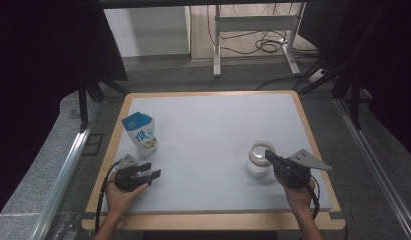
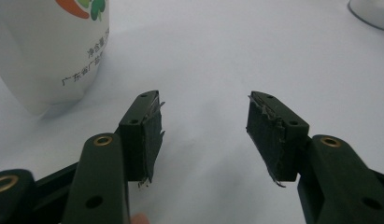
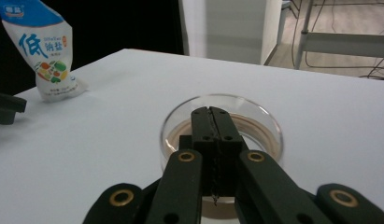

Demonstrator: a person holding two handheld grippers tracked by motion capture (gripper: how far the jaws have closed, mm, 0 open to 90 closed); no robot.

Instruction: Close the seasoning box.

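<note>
High view gives me the glass jar (image 1: 260, 159) standing upright on the right part of the white table (image 1: 213, 135), near the front edge, with its mouth open to the top; I judge it waits there to receive something. The salt pouch (image 1: 141, 134) stands on its own base at the left part, well apart from the jar, and probably it is the thing to be poured. My right gripper (image 1: 269, 156) hangs just over the near rim of the jar, and in the right gripper view its jaws are pressed together with nothing between them, the tips (image 3: 210, 112) above the jar (image 3: 255, 122). The right hand comes from the front edge and points the tool toward the left and far side. My left gripper (image 1: 154, 175) rests low on the table just before the pouch, its jaws about half apart and empty, pointing to the right; the pouch (image 2: 49, 51) stands beside the left pad (image 2: 150, 135), not touching.
</note>
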